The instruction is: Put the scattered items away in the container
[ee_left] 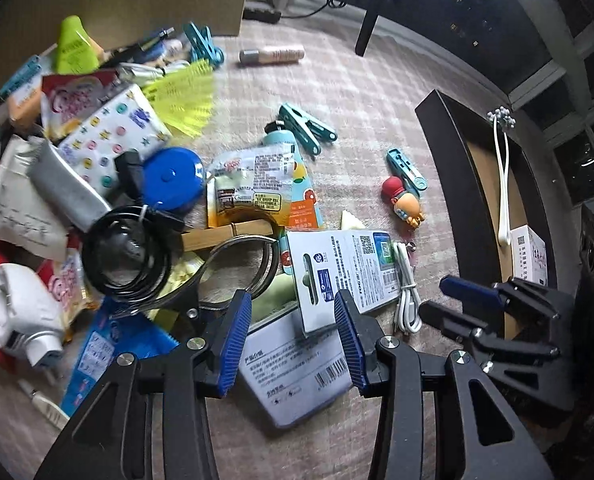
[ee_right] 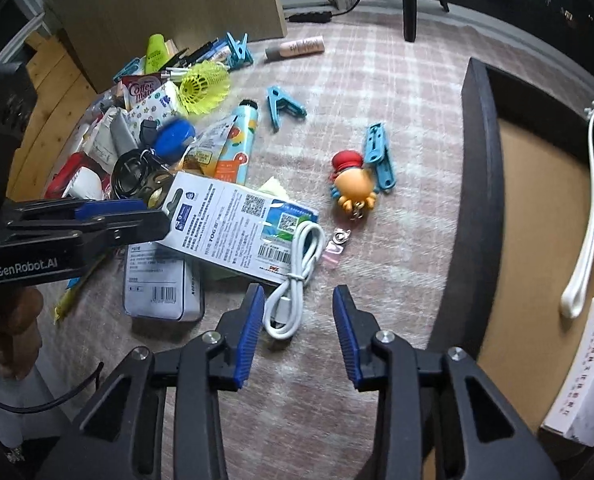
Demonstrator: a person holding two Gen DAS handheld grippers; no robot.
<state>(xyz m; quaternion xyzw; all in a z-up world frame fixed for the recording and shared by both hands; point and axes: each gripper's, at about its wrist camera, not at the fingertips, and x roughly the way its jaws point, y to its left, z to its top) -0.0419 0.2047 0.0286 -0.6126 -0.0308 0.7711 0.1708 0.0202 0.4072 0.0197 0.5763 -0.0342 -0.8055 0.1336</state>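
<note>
Two hand-held grippers hover over a cluttered carpet, both with fingers spread and nothing between them. Just ahead of the right gripper (ee_right: 299,334), nearest its left finger, lies a coiled white USB cable (ee_right: 293,276), bound at the middle by a tie; it looks light and limp, and a pinch at that tied waist would likely keep the loops from trailing. The left gripper (ee_left: 293,338) hangs above a blue-and-white retail card (ee_left: 341,276) that overlaps a flat grey package (ee_left: 293,368); both look thin, stiff and light, hard to lift flat off the pile, so an exposed edge probably offers the better hold.

Farther ahead of the right gripper, a small pink clip (ee_right: 337,248) lies on open carpet, and beyond it a rubbery orange crab toy (ee_right: 353,184) touches a blue clothes peg (ee_right: 379,158). Both seem sturdy and easy to pinch across the body, with bare carpet all around.

To the right gripper's right stands the container (ee_right: 481,184), a dark-walled tray with a brown floor; it already holds a white looped strap (ee_right: 589,240) and a white box (ee_right: 585,364). Its raised near wall is the edge any load must clear, and much of the floor is free.

Far to the left, a dense heap (ee_left: 97,160) of packets, a blue tape measure (ee_left: 173,178) and black coiled cord (ee_left: 127,256) crowd together, leaving little room for fingers there.
</note>
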